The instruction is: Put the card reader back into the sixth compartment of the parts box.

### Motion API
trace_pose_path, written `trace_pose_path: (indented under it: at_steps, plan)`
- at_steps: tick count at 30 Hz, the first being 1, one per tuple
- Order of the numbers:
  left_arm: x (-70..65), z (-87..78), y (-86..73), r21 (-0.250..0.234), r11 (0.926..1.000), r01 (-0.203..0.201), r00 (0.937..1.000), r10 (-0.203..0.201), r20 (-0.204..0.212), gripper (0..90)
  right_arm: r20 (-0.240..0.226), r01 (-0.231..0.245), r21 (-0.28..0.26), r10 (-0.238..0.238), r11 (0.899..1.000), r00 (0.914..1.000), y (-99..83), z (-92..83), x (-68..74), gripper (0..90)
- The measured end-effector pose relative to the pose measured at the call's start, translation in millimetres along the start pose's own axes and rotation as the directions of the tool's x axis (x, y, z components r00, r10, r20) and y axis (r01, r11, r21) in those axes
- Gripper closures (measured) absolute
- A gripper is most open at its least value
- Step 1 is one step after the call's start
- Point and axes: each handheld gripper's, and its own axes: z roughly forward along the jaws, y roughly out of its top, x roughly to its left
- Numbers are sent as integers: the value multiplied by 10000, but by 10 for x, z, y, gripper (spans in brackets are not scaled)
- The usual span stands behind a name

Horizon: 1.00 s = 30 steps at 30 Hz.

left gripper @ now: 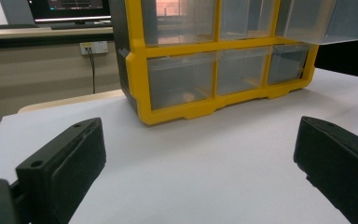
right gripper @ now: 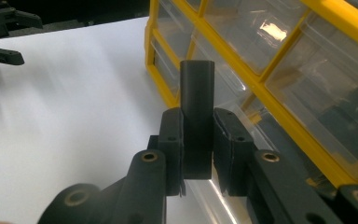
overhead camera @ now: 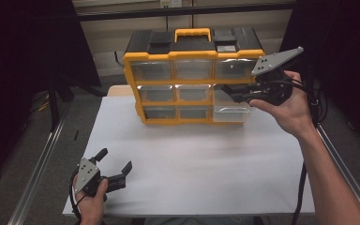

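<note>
A yellow organizer [overhead camera: 192,79] with clear drawers stands at the back of the white table [overhead camera: 192,164]. Its lower right drawer [overhead camera: 232,113] is pulled out. Above that drawer, my right gripper [overhead camera: 230,92] hangs in a hand, shut on a black rectangular block [right gripper: 196,93] that stands upright between the pads. My left gripper [overhead camera: 116,159] rests at the table's front left, jaws wide open with nothing between them [left gripper: 196,158]. It faces the organizer [left gripper: 214,70] from a distance. The pulled-out drawer [left gripper: 326,18] juts from the organizer's upper right in the left gripper view.
A black top with a yellow handle [overhead camera: 193,33] crowns the organizer. Metal rails [overhead camera: 42,159] run along both sides of the table. The left gripper [right gripper: 7,35] is visible far off in the right gripper view. A monitor and a wall socket [left gripper: 95,46] sit behind the table.
</note>
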Motion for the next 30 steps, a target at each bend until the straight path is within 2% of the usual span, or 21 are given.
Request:
trace_pose_path:
  at_steps: [12,16,17,20,25,30]
  plan:
    - [3,1,0,16,10000,6,10000,-6,40,23,173,-231,370,224,9990,9996,13,42,-151,741]
    - [7,-10,4,13,10000,-29,10000,29,53,23,227,-569,380,561,9977,9982,-5,54,-255,741]
    - [16,-13,5,22,9999,-110,9999,110,37,23,232,-560,370,551,9977,9982,-6,54,-266,741]
    - [15,-7,1,35,10000,-15,10000,15,13,23,351,-654,547,635,9964,9974,4,64,-282,741]
    - [6,-10,5,14,10000,-64,10000,64,42,23,567,-482,997,427,9938,9975,53,114,-292,741]
    - [18,-13,4,27,9999,-116,9999,116,42,23,534,-378,1388,306,9896,9981,84,179,-303,740]
